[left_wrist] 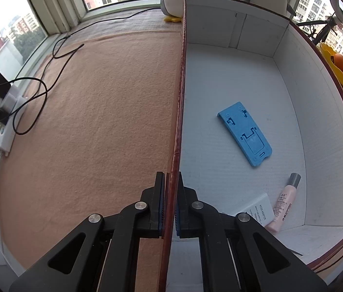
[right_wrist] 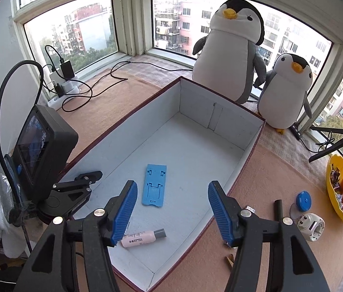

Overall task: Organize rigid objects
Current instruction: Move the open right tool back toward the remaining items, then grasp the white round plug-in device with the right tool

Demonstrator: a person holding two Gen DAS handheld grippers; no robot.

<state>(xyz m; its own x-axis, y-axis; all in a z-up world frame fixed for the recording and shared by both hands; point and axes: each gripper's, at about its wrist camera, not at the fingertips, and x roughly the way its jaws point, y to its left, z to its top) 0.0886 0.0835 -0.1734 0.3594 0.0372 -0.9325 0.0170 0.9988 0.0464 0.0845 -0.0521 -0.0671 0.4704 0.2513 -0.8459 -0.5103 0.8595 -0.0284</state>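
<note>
Steadying the box: the left gripper [left_wrist: 171,204] is pinched on the near part of the box's [left_wrist: 290,77] left wall, one pad outside and one inside, most likely so the box does not slide while things are dropped in.
Right gripper: the right gripper [right_wrist: 172,209] hangs over the near end of the box with its blue pads [right_wrist: 125,214] spread and nothing between them; the pink tube [right_wrist: 142,238] lies on the box floor just below the left pad, which fits a fresh release.
Already in the box: a blue phone stand [right_wrist: 154,185] lies flat near the middle of the floor; the tube rests close to the near wall; in the left wrist view a white adapter [left_wrist: 260,210] sits touching the tube.
Still outside: on the surface [right_wrist: 268,170] to the right of the box lie a blue round lid [right_wrist: 302,200], a black stick [right_wrist: 278,208] and a white plug [right_wrist: 310,226], near one another.
Judged next need: one of those three, reached with the free gripper while the other keeps its hold.
Not for sorting: two penguin toys [right_wrist: 230,56] behind the box and a yellow bowl [right_wrist: 332,194] of oranges.
</note>
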